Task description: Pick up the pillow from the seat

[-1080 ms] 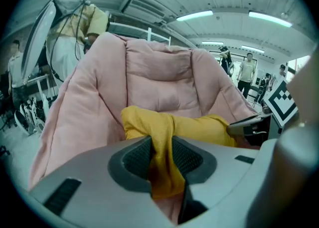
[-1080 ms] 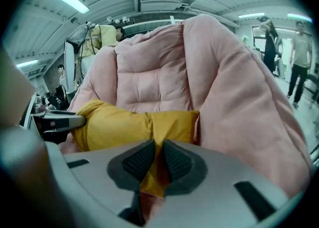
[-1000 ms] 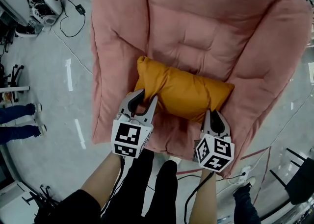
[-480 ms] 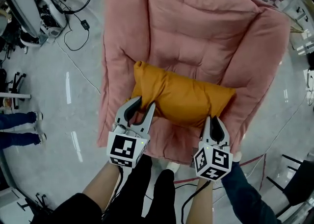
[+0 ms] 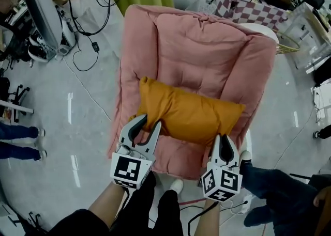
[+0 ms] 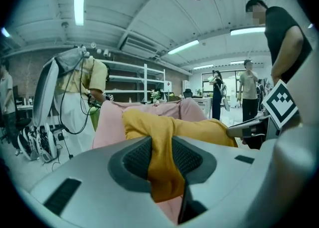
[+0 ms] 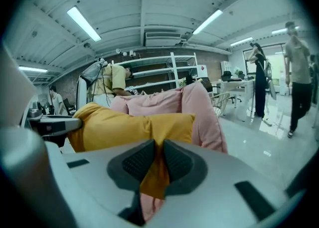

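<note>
**Left.** Left gripper [image 5: 149,123], closed on a thick gathered fold of orange cloth at the near-left corner of the pillow [image 5: 189,112]. Same fold bunched between the ribbed pads [image 6: 137,159] in the left gripper view, jaws kept partly apart by the cloth. Hazard: hold on the cover only, not on the stuffing. Likely slip of the fold out of the pads under the pillow's hanging weight or a sudden jerk.

**Centre.** Pillow stretched between both grippers, over the seat of the pink armchair [image 5: 207,44]. Apparently just off the cushion, clearance hard to judge from above. Hazards:
- sag of the middle and a drag across the seat through too little height;
- strain on the seams through pulling the two ends apart;
- tilt and swing through unequal height of the two hands.

**Right.** Right gripper [image 5: 225,138], clamped on a thinner pinch at the near-right corner, pads [image 7: 137,161] almost meeting on the cloth. Hazard: probably the weaker hold of the two, so likely first to give. Loss of this corner meaning a one-sided dangle from the left gripper, or a drop back onto the seat.

**Far right.** Bystander in dark blue [image 5: 269,191], near the right gripper. Hazard: a bump on swinging the pillow or stepping that way.
</note>
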Motion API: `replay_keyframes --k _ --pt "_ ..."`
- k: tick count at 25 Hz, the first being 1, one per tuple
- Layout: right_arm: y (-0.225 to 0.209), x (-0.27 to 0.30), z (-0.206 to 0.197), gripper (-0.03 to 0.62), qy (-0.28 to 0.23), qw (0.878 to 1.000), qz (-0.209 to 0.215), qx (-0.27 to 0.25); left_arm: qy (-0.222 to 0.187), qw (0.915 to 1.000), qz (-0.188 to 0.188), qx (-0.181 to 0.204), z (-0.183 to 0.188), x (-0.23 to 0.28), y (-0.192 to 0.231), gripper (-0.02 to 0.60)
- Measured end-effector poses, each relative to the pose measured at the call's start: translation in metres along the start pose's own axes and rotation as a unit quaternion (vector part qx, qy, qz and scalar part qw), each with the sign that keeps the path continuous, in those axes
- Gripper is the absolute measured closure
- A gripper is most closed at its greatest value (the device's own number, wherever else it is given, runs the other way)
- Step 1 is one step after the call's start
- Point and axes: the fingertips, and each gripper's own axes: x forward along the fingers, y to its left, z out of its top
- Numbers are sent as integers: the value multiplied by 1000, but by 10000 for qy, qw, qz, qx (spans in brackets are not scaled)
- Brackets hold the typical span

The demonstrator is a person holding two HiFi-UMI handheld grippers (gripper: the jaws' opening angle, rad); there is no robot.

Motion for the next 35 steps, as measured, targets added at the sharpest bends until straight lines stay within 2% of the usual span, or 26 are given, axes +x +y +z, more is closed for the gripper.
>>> replay_keyframes --k 7,16,26,35 --pt "16 -59 55 526 -461 9988 121 -97 -596 9980 128 138 73 -56 -11 459" --pt "28 -138 114 526 -1014 9940 361 -192 -1173 9921 378 228 145 -136 -36 457" --pt "23 -231 137 533 -1369 9882 619 -292 -1629 9838 614 417 185 -221 -85 459" --pt "30 -256 154 548 -1552 9859 596 -203 -1937 9770 598 668 214 -251 -92 462"
